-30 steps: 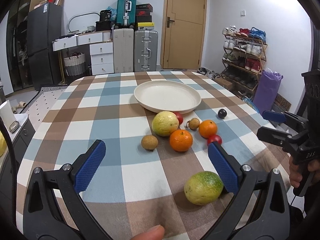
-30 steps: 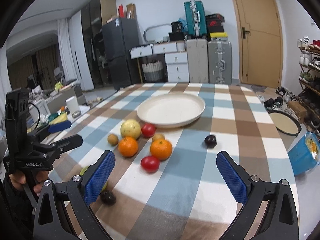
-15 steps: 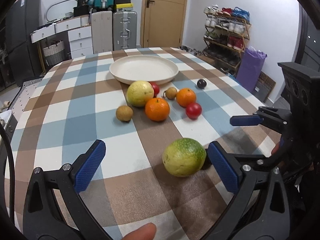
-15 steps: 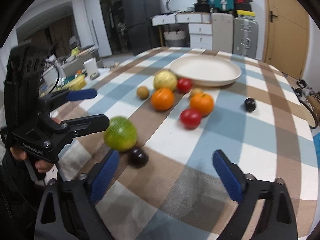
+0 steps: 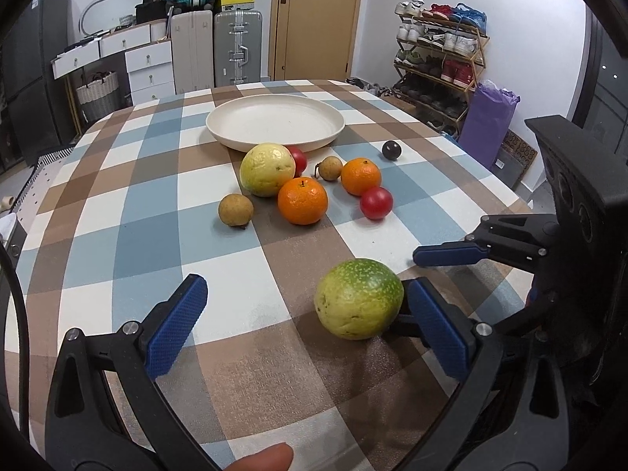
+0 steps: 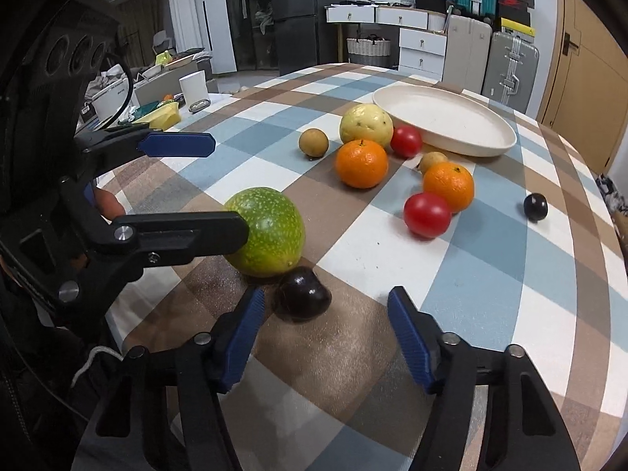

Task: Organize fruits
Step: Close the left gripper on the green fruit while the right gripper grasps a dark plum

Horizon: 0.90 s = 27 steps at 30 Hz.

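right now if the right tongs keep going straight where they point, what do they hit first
Most likely the dark plum. It sits just ahead of the right tongs, near their left pad, with nothing between. The tongs are closing but not yet pressing it. The green fruit lies just behind; depth is hard to judge.

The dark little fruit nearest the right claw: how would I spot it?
Start from the cream plate on the checked table, then come to the near edge. Beside the big speckled green fruit sits a dark purple fruit, far smaller and nearly black.
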{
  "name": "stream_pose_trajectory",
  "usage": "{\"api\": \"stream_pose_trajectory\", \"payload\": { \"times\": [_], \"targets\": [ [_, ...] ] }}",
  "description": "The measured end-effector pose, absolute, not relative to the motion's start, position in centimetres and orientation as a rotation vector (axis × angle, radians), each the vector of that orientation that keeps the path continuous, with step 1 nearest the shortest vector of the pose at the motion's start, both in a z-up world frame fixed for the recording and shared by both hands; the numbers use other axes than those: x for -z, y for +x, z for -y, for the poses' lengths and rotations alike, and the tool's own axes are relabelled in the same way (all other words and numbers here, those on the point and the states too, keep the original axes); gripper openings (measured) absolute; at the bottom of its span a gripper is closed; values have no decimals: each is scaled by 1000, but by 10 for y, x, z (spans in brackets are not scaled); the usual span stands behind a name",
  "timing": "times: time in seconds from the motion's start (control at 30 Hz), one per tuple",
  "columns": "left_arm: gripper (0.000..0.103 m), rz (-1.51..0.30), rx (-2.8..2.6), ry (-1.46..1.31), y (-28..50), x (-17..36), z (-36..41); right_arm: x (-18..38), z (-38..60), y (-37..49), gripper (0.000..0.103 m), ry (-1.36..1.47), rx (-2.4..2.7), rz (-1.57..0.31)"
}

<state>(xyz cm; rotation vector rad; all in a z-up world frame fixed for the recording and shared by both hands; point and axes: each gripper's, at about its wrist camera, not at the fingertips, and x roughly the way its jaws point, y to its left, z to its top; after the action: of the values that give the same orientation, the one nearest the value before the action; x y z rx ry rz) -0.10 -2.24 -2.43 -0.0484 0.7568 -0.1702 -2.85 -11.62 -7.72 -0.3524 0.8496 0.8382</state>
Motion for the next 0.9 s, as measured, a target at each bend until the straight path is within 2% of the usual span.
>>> {"api": "stream_pose_trajectory", "payload": {
  "times": [0.13,0.23,0.3,0.67,0.73,0.9],
  "targets": [
    [102,-763,178,-63,-1,23,21,77,113,-29,53,-364,-850,-837],
    [102,-763,176,-64,-1,23,20,77,110,-32,43,-383,-875,-824],
    [102,-766,177,-67,-1,24,19,76,109,-35,29,-397,-888,-815],
    [99,-785,219,-66,1,28,28,68,134,-31,27,-307,-859,-796],
    [96,-799,222,-54,3,31,33,66,139,-27,27,-292,-836,-790],
    [78,-825,270,-62,8,38,43,64,150,-19,27,-259,-798,-784]
  ]
}}
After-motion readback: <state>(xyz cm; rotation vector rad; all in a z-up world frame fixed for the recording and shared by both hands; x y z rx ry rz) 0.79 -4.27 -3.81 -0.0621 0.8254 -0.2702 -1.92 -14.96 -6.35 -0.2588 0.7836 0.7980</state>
